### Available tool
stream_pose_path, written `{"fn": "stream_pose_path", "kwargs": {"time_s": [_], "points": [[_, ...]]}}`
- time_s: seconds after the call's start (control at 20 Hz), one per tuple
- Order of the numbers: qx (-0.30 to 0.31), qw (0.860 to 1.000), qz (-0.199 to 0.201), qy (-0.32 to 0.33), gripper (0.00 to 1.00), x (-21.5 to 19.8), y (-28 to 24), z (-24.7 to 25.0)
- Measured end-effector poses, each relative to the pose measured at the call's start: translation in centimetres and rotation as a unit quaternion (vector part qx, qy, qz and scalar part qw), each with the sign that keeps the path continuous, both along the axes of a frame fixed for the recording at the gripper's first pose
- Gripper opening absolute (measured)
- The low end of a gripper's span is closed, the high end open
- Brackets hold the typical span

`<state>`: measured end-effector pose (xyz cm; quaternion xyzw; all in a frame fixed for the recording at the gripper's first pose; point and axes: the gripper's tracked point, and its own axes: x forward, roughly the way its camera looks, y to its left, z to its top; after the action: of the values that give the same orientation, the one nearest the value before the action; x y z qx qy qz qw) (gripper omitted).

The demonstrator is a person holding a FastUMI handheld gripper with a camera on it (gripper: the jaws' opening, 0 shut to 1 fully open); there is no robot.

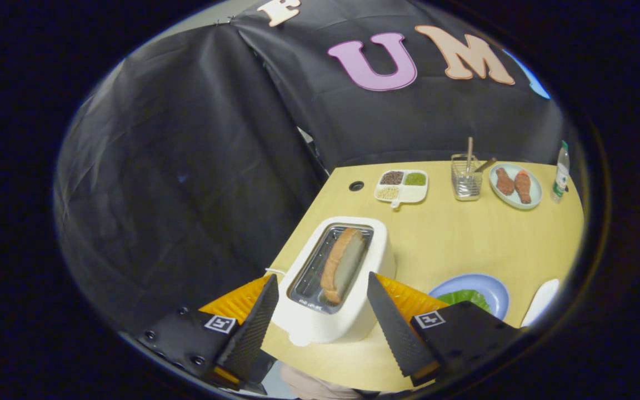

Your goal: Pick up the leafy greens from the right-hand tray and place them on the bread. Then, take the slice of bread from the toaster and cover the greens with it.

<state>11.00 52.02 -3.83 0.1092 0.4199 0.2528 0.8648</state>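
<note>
Claw (323,319): we log it spread wide, gripping nothing, its fingers (256,325) flanking the near end of the white toaster (348,311) from above.
Slice of bread (343,264): standing on edge in the toaster slot, just ahead of the fingers.
Leafy greens (464,297): lying on the blue plate (489,286), right of the toaster; we cannot make out bread beneath them.
White dish (542,300): beside the blue plate.
Far side of the wooden surface (453,233): divided tray (402,186) of grains, wire holder (466,178) with utensils, plate (531,203) with two brown pieces, bottle (561,172).
</note>
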Motion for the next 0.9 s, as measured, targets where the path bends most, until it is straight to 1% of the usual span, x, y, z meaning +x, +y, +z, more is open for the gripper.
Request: {"fn": "stream_pose_path", "kwargs": {"time_s": [0.15, 0.4, 0.5, 0.65, 0.8, 0.9], "points": [[-0.006, 1.000, -0.007, 0.003, 0.99, 1.6, 1.5, -1.5], [-0.030, 0.999, -0.021, 0.020, 0.88, 3.3, 1.7, -4.6], [-0.036, 0.999, -0.022, 0.021, 0.83, 3.6, 1.6, -5.2], [-0.046, 0.998, -0.028, 0.013, 0.61, 3.8, 0.9, -5.4], [-0.060, 0.997, -0.045, -0.011, 0.39, 4.3, -0.1, -5.3], [-0.068, 0.997, -0.043, -0.010, 0.24, 3.8, -0.4, -5.5]]}}
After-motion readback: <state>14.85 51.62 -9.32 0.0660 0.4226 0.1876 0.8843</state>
